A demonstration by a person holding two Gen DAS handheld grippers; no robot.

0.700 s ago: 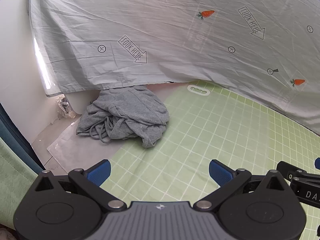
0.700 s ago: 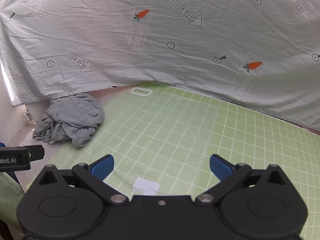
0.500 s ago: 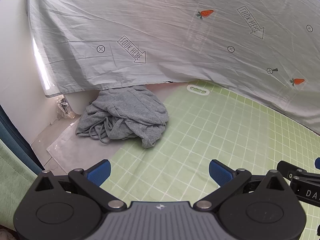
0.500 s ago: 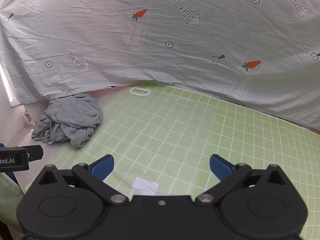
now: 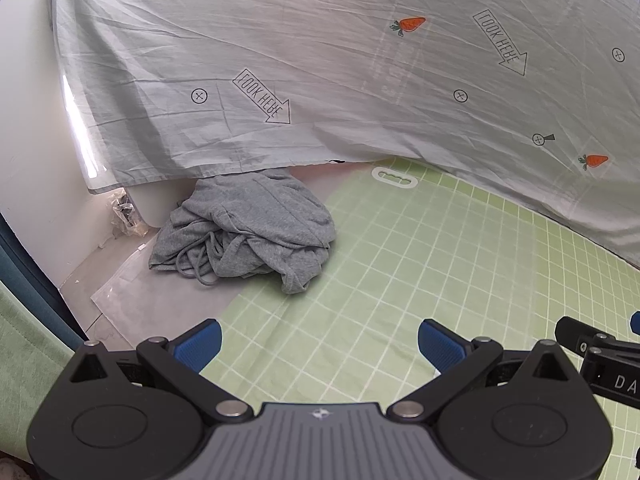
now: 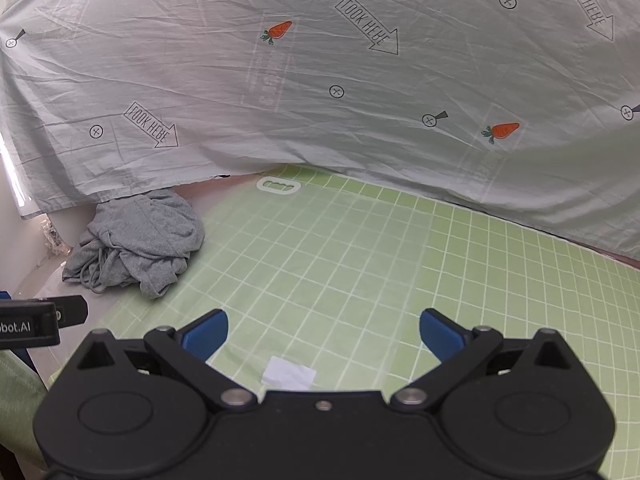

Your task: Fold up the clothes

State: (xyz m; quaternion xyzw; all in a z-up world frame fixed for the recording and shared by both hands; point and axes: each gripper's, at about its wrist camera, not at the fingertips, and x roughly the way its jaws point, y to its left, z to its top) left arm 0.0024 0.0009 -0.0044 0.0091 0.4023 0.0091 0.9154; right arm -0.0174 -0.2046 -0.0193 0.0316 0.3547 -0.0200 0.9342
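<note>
A crumpled grey garment with a drawstring lies bunched at the left edge of the green grid mat, partly under the hanging sheet. My left gripper hovers over the mat's near part, short of the heap, jaws wide open and empty. In the right wrist view the same grey garment sits far left. My right gripper is open over the green mat, well to the right of the garment, with nothing between its blue pads.
A pale grey sheet printed with carrots and arrows hangs across the back. A clear plastic sheet lies beside the mat at left, near a white wall. A small white label sticks to the mat by my right gripper.
The right wrist view has drifted slightly, the garment sliding a little leftward in it. The left view is nearly unchanged. Both grippers stay open.
</note>
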